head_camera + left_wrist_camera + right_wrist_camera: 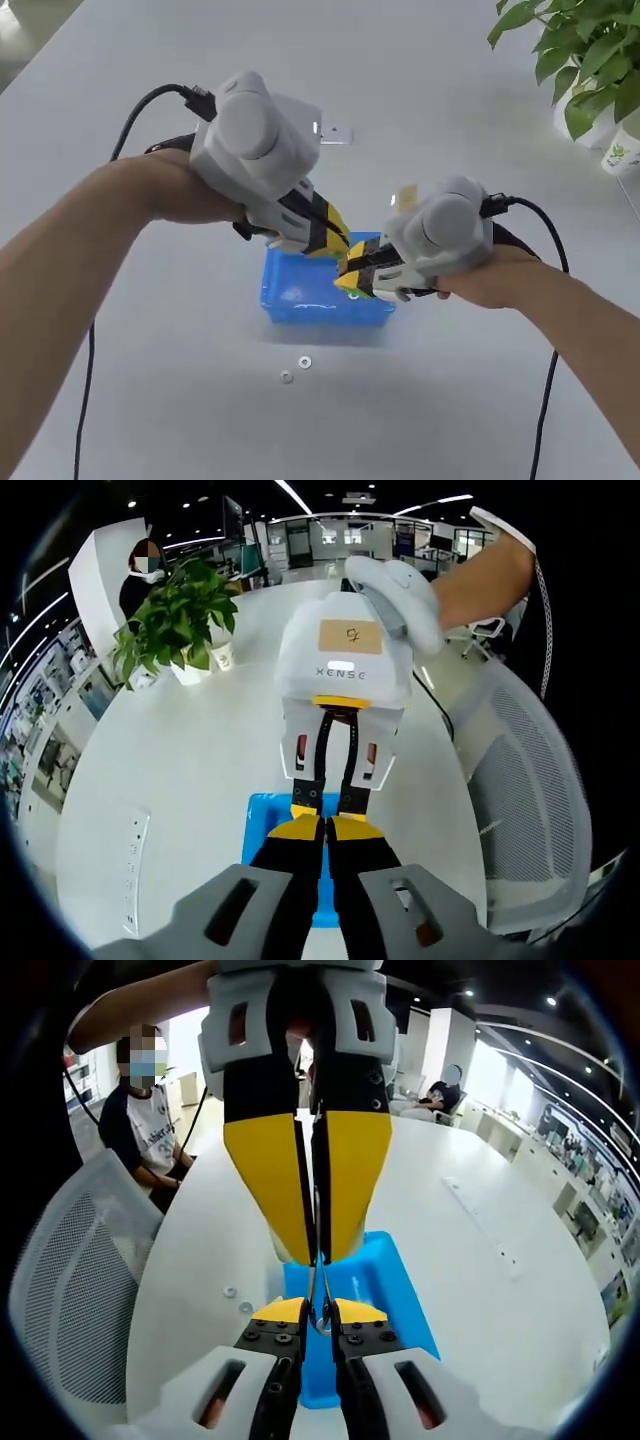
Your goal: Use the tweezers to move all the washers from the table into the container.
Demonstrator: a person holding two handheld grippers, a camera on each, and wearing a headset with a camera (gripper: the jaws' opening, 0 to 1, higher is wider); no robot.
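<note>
A blue container (320,312) sits mid-table, and both grippers meet tip to tip above it. My left gripper (340,250) comes down from the upper left, its yellow jaws shut. My right gripper (350,283) comes in from the right, also shut. In the right gripper view, thin metal tweezers (317,1250) run from between the left gripper's yellow jaws down into my right gripper (320,1312). The container (400,1300) lies beneath them. Two washers (304,361) (287,377) lie on the table in front of the container. The same washers (230,1291) (246,1307) lie to its left in the right gripper view.
A potted plant (590,60) stands at the table's far right corner. A white power strip (335,133) lies beyond the container. Black cables trail from both grippers. A mesh chair (70,1290) and a person (150,1120) are past the table edge.
</note>
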